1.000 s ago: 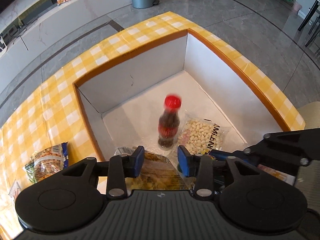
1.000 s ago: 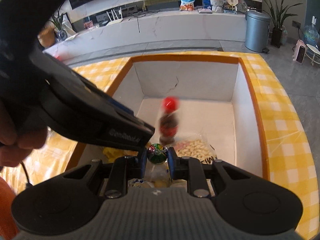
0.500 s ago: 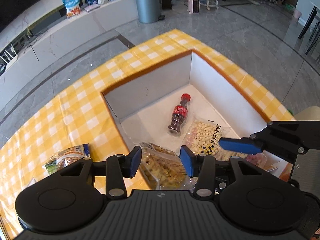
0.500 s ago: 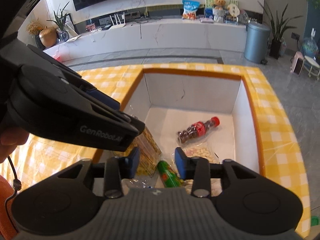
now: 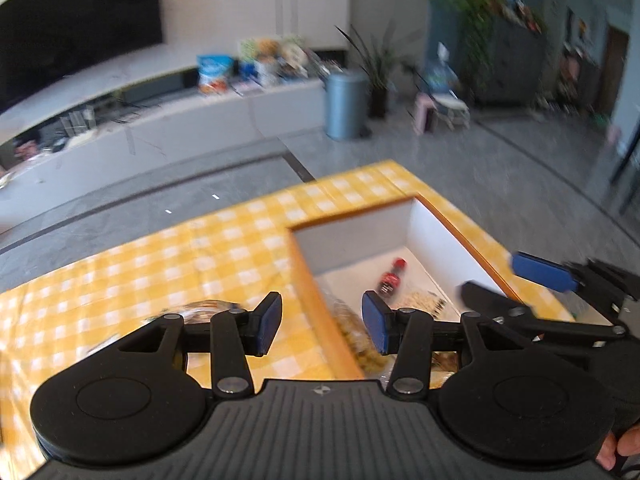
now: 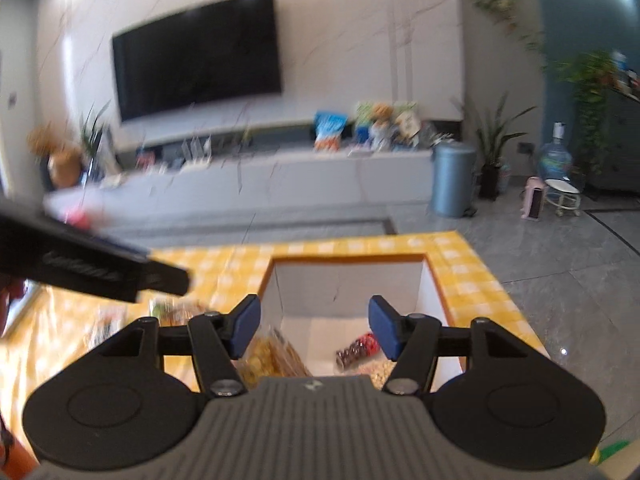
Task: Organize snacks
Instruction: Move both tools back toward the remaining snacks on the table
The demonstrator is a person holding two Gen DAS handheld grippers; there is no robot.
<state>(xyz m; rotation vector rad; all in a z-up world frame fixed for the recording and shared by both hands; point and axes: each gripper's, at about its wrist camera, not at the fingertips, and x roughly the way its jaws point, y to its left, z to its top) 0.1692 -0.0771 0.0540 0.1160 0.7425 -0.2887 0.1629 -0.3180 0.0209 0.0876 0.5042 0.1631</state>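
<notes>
A white box (image 5: 436,224) with an orange rim is sunk into the yellow checked table (image 5: 160,264). Inside lie a small cola bottle with a red cap (image 5: 392,276), a bag of peanuts (image 5: 420,300) and a yellow snack bag (image 5: 352,332). The box (image 6: 348,280), bottle (image 6: 358,350) and yellow bag (image 6: 272,356) also show in the right wrist view. My left gripper (image 5: 320,320) is open and empty, high above the box's left rim. My right gripper (image 6: 314,328) is open and empty above the box.
Another snack bag (image 5: 200,308) lies on the tablecloth left of the box, half hidden by my left fingers. The right gripper's body (image 5: 560,300) crosses the left view on the right. A TV wall, a low cabinet and a grey bin (image 6: 454,178) stand beyond the table.
Both grippers have risen and tilted up away from the box and opened wider. The right gripper let go of the green-capped item. The cola bottle fell over and lies flat.
</notes>
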